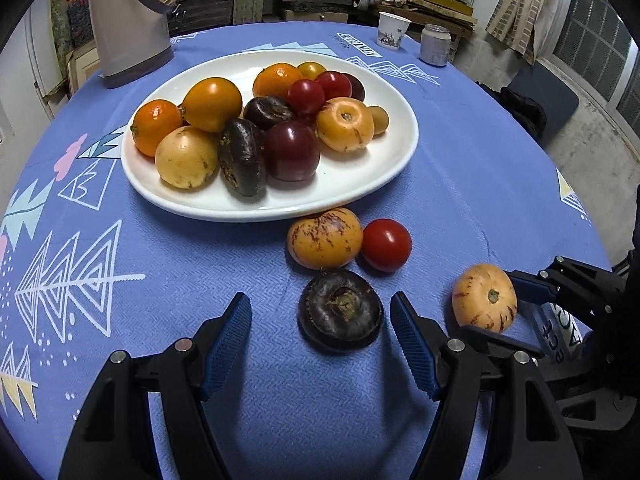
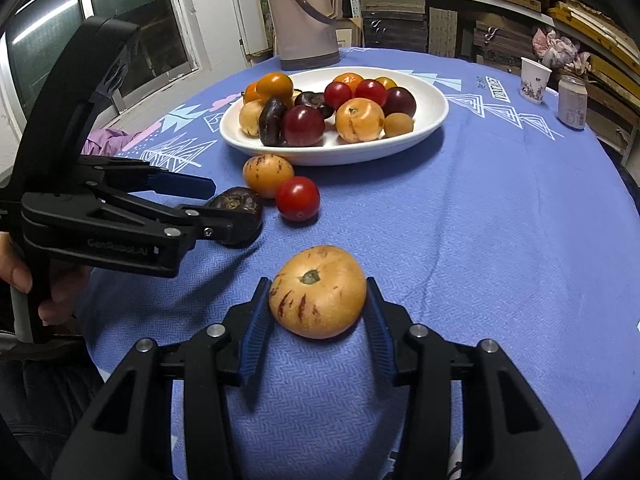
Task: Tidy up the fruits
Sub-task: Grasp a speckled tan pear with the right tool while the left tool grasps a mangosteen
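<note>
My right gripper (image 2: 318,300) points down, clamped on the striped yellow fruit (image 2: 318,292); my left gripper (image 1: 320,320) tilts down, jaws apart around the dark fruit (image 1: 341,309), not touching.

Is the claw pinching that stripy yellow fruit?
Touching. In the right wrist view both blue ribbed fingers of the right gripper press the sides of the round, red-streaked yellow fruit on the blue tablecloth.

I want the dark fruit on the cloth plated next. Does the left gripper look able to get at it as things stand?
Probably yes. The left gripper stands open with the dark fruit just ahead between its fingers, and nothing lies between them.
</note>
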